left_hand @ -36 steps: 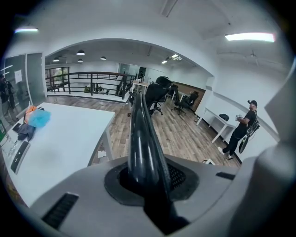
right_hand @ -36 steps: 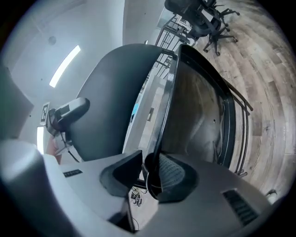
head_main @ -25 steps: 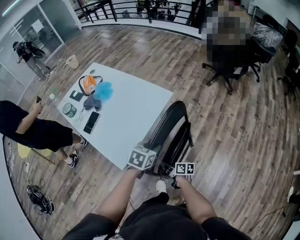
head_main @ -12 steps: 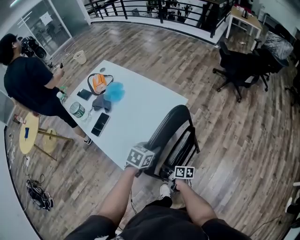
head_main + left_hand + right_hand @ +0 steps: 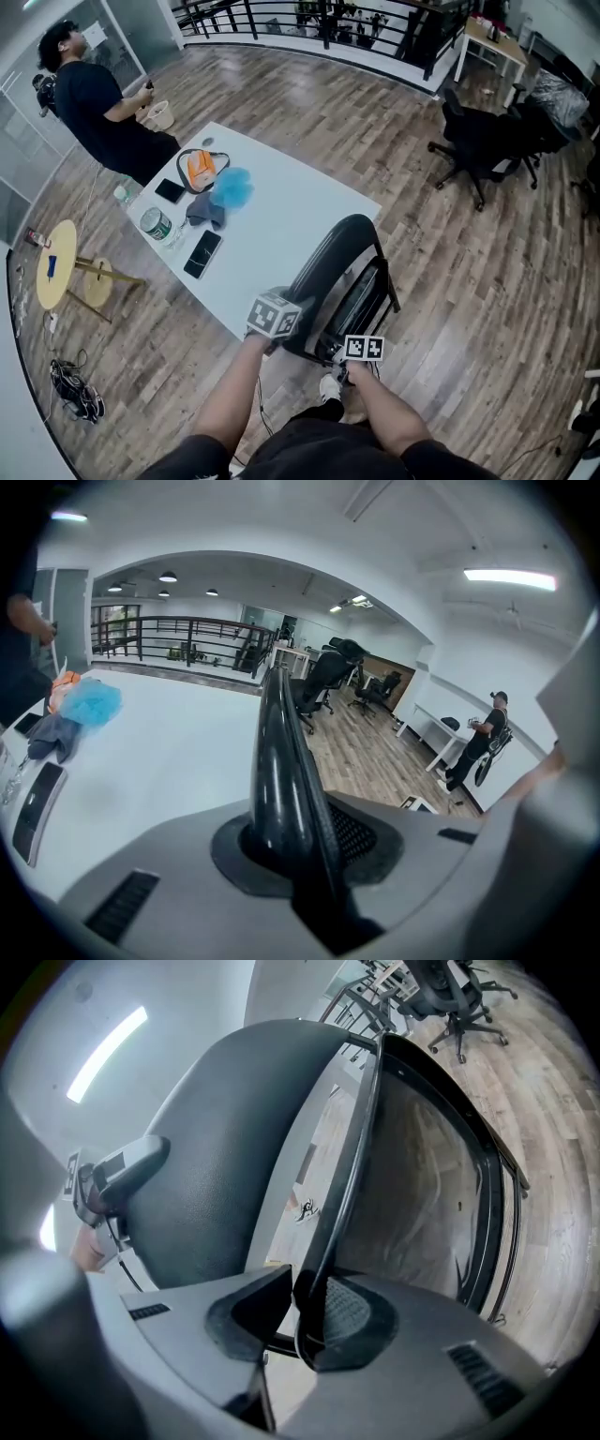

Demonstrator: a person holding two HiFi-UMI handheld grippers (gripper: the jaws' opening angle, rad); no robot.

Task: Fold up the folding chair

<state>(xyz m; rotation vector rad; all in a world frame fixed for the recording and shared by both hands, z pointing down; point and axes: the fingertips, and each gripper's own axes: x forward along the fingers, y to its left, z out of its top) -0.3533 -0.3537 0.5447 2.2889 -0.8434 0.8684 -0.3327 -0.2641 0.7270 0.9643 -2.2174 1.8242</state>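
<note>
The folding chair is standing on the wooden floor against the near edge of the white table. The left gripper is clamping its jaws on the chair's back edge, and the right gripper is clamping on the seat's thin rim. A round tin and an orange pouch are sitting on the table, their contents hidden.

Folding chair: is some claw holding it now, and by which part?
Both hold it. The left claw is shut on the black panel edge of the folding chair; the right claw is shut on its thin black frame rim.
</note>
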